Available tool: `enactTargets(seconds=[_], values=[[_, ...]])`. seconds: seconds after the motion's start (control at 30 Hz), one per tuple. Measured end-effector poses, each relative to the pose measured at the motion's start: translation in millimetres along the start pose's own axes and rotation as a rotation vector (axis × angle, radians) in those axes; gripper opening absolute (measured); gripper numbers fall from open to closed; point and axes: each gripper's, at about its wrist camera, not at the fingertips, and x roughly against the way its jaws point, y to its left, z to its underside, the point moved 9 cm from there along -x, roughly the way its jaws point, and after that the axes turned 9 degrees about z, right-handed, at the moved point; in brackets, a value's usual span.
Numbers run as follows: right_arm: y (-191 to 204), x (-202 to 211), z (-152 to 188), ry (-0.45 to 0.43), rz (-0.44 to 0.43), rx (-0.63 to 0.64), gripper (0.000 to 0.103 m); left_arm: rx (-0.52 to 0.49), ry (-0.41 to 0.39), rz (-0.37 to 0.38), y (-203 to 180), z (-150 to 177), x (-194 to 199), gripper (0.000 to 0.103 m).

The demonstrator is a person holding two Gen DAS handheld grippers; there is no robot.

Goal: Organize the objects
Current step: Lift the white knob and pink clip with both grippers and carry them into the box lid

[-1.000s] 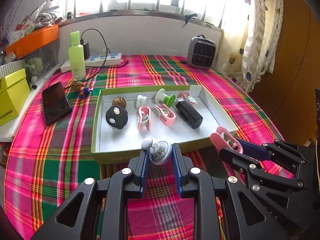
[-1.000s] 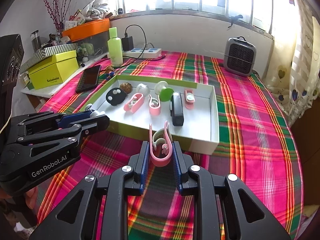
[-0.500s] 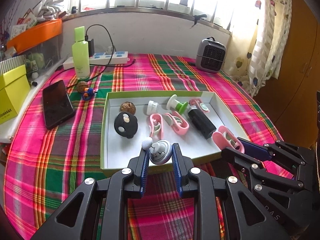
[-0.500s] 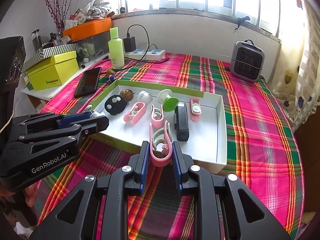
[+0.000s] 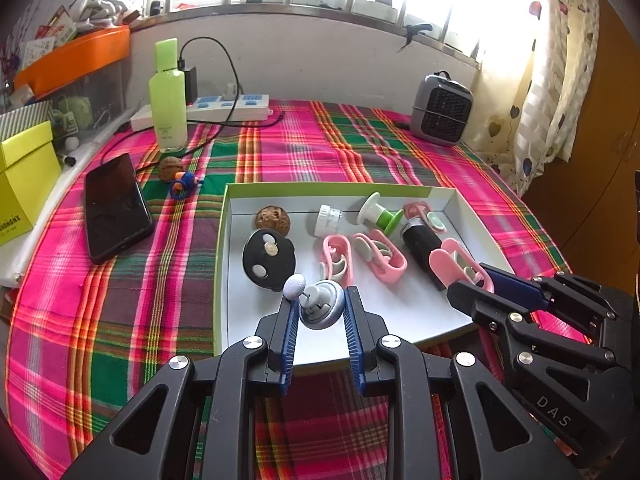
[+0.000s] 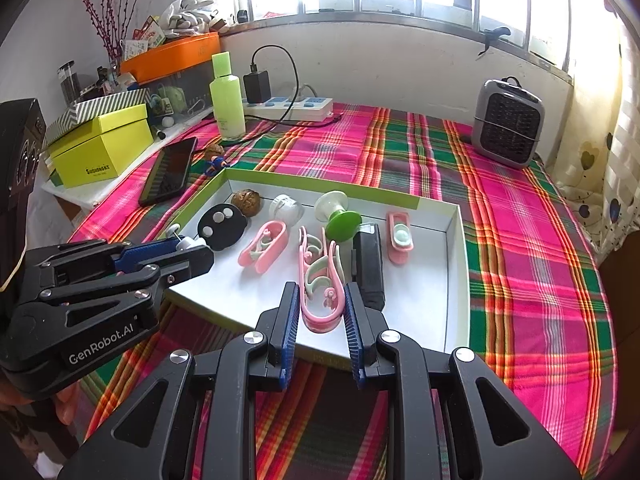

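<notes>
**Two small pieces poised over the tray**

Along the left of the left wrist view lie a dark phone (image 5: 116, 206) and a green bottle (image 5: 168, 98) on the plaid-covered counter (image 5: 120, 320), well apart from the work. At centre, the left gripper (image 5: 319, 306) has its fingers drawn narrow on a round grey knob (image 5: 322, 304) with a small white ball on a stalk; it hangs over the near part of the green-rimmed tray (image 5: 221, 280). The piece looks light, hard and smooth, so it could roll or squirt out of a loose pinch; its rounded sides give the surest hold.

To the right, the right gripper (image 6: 320, 304) pinches a pink clip (image 6: 322, 280) by its closed end, above the tray's near middle. Judged thin and springy, it would flex if squeezed at the open arms.

Bare white floor shows at the tray's near edge and right side. The low walls, the black case (image 6: 368, 260) and the other pink clips crowd the middle.
</notes>
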Motion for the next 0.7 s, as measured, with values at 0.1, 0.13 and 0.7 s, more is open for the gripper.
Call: enactTargets(seconds=[0.1,0.13,0.7], values=[[2.4,-3.7,-0.4,0.009,-0.021,-0.004,0.023,0.008,0.007,0.000,3.2,-0.7,-3.9,0.021],[3.7,-5.1,-0.8,0.012,-0.032,-0.004,0.023,0.011,0.009,0.000,4.4,-0.9,-4.6,0.021],[15.3,-29.6,1.8,0.082,-0.101,0.006,0.023,0.018,0.038,-0.025,16.9,-1.1,-20.3,0.021]])
